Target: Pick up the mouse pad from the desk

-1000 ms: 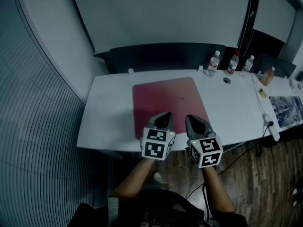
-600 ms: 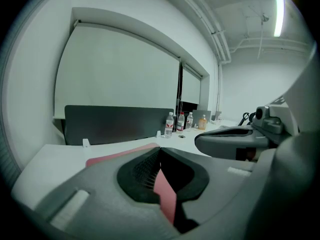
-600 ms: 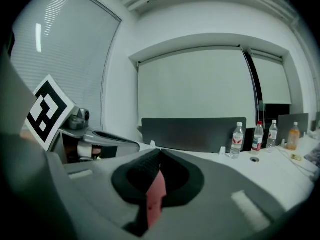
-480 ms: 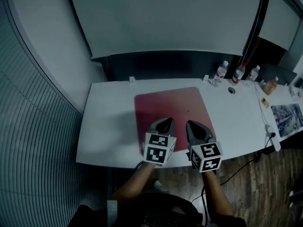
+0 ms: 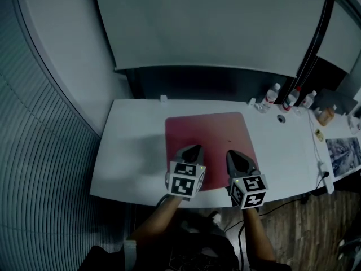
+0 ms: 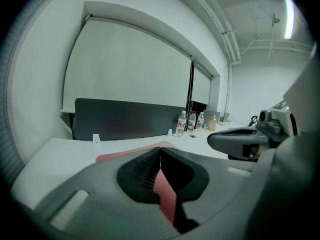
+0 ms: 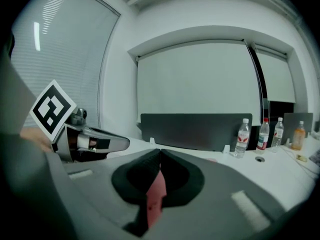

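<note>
White desk (image 5: 127, 162); dark partition (image 5: 192, 83) behind; pale blind (image 5: 214, 27) above; slatted blinds (image 5: 39, 168) left; wood floor (image 5: 302, 224).

Head view steeply down; both gripper views low across shared desk (image 5: 130, 151)

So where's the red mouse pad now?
In the head view the mouse pad lies flat in the middle of the desk, its near end beneath the left tool and the right tool, bottles standing past its far right corner.
</note>
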The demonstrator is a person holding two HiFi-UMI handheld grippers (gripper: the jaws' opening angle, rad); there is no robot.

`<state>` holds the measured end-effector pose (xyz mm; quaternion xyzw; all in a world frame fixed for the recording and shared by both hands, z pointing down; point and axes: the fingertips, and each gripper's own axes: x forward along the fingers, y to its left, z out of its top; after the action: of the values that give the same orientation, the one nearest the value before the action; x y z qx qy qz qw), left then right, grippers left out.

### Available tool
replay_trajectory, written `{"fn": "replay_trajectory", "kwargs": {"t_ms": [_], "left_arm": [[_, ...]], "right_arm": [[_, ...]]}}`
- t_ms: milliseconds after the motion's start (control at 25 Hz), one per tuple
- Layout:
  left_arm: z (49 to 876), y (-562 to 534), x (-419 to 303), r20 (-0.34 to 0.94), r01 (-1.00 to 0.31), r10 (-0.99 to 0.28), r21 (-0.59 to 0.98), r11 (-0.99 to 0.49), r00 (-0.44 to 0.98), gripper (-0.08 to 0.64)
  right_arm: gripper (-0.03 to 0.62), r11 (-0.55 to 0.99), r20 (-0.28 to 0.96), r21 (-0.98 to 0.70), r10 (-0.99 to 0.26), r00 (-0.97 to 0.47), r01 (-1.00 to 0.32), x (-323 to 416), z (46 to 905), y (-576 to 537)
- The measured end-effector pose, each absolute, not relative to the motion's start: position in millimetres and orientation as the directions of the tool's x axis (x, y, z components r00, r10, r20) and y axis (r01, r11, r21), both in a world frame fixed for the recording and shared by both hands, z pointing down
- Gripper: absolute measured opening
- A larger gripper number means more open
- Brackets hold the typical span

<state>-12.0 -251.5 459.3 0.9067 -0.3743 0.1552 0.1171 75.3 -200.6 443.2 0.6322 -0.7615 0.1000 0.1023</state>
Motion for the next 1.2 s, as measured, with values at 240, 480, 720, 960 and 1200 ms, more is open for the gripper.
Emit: {"fn": "replay_trajectory", "kwargs": {"t_ms": [240,480,720,960,1200], "left_arm": [[470,-268,-12,0.383,-0.751,-0.675,0.081,-0.656,0.631,0.006],[481,-288,-7,0.386,-0.789,-0.710,0.087,-0.608,0.589,0.006],[498,-304,-4,0.405,-0.822,-0.735,0.079,-0.564,0.543,0.006],[525,-317,-14,0.450,-0.855,-0.749,0.066,-0.515,0.486,0.008],[553,-329,-29,0.480,-0.875,-0.755,0.061,-0.480,0.447,0.019]], "right_arm": [[0.003,0.219,0.297,-0.012,-0.931,-0.213,-0.976,95,457,-217],[0.003,0.271,0.313,-0.007,-0.913,-0.259,-0.963,121,466,-244],[0.003,0.310,0.327,-0.021,-0.896,-0.300,-0.950,146,480,-267],[0.006,0.328,0.371,-0.040,-0.872,-0.319,-0.944,168,509,-279],[0.021,0.324,0.395,-0.043,-0.863,-0.314,-0.945,185,531,-289]]}}
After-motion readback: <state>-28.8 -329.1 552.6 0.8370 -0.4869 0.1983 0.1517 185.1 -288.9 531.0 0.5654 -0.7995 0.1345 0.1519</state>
